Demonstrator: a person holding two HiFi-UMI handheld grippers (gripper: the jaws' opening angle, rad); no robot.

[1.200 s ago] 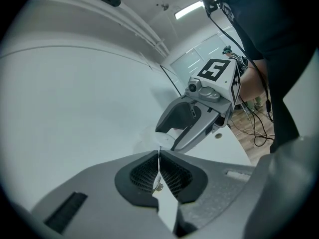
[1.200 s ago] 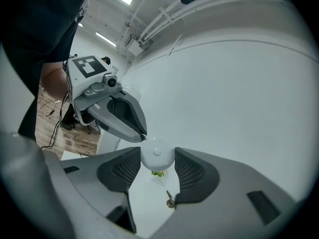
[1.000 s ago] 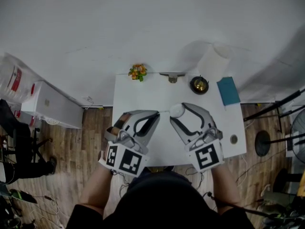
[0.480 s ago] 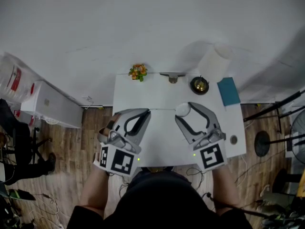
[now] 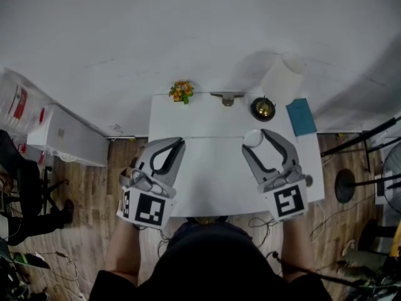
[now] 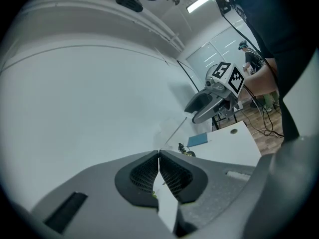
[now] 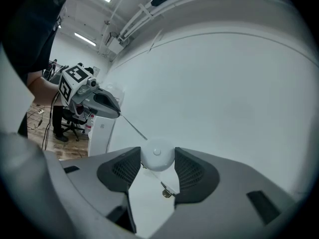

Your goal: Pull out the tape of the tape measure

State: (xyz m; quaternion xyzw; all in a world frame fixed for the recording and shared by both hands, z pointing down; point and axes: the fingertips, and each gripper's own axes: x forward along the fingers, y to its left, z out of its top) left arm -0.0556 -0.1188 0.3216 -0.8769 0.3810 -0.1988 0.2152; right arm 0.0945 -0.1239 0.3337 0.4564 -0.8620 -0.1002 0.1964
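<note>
Both jaws hold: left gripper [image 6: 159, 157] pinches the barely visible tape [image 6: 174, 131], right gripper [image 7: 157, 159] the tape measure [image 7: 157, 155].

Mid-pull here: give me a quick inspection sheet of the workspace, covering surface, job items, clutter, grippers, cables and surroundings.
Surface: white table, bare in the middle.
Job's things: tape measure held in the right gripper; tape drawn out, stretched across to the left gripper.
Clutter: along the back edge, flowers, a metal bracket, a dark round thing and a blue card; small disc near the right edge.
Grippers: left fingers shut on the tape's end; right fingers clamped on the tape measure.
Cables: loose cables on the floor by the table's near edge.
Surroundings: wood floor, white box at left, stands at right.
</note>
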